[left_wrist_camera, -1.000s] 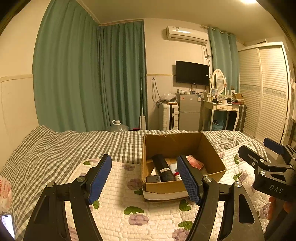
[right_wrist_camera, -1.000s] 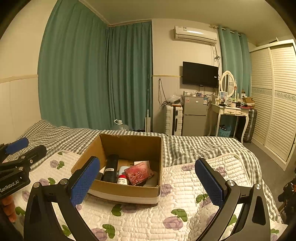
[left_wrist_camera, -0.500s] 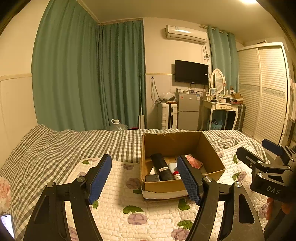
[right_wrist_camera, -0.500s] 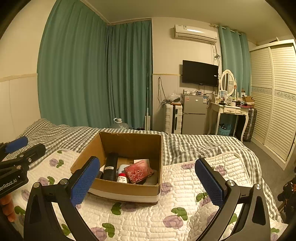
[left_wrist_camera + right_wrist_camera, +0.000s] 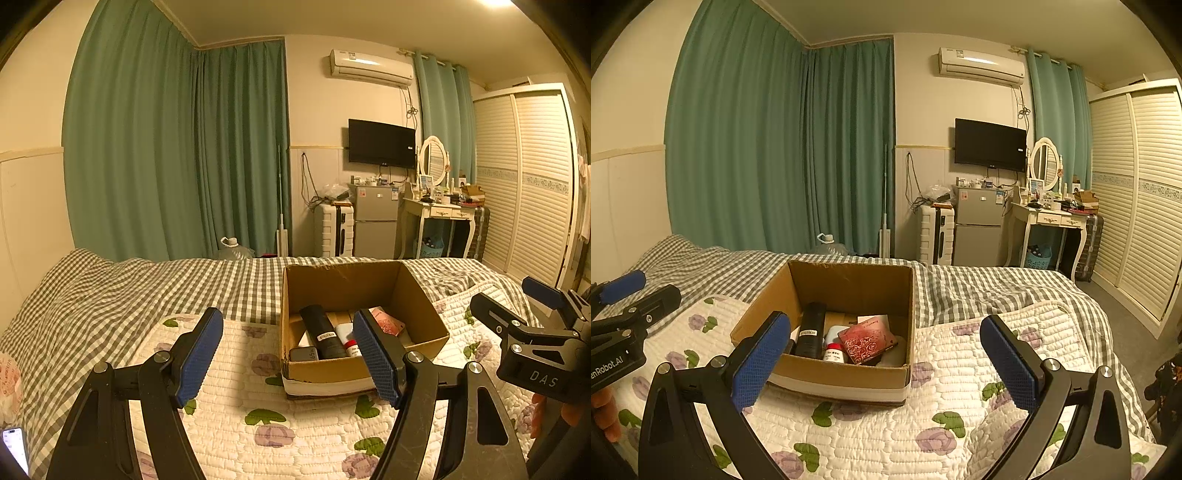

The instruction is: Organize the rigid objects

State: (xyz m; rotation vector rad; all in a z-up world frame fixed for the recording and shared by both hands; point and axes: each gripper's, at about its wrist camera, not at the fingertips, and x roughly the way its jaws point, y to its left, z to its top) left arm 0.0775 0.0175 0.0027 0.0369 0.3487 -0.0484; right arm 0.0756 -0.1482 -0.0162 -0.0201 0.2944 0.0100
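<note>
An open cardboard box (image 5: 325, 369) (image 5: 849, 288) stands on the flowered quilt of the bed. Inside lie a black cylinder (image 5: 323, 336) (image 5: 810, 332), a red patterned card (image 5: 866, 343) (image 5: 388, 325), a white bottle with a red cap (image 5: 834, 352), and a small dark gadget (image 5: 303, 355). My left gripper (image 5: 288, 354) is open and empty, held in front of the box's left side. My right gripper (image 5: 882, 363) is open and empty, in front of the box's right side. Each gripper shows at the edge of the other's view.
The quilt (image 5: 923, 435) lies over a grey checked bedspread (image 5: 129, 291). A phone (image 5: 14, 448) lies at the bed's left edge. Beyond the bed stand green curtains, a suitcase, a small fridge (image 5: 977, 229), a dressing table (image 5: 1052, 221) and a louvred wardrobe (image 5: 1137, 203).
Both views have shifted only slightly; the box sits a touch lower and closer. Both grippers stay open and empty.
</note>
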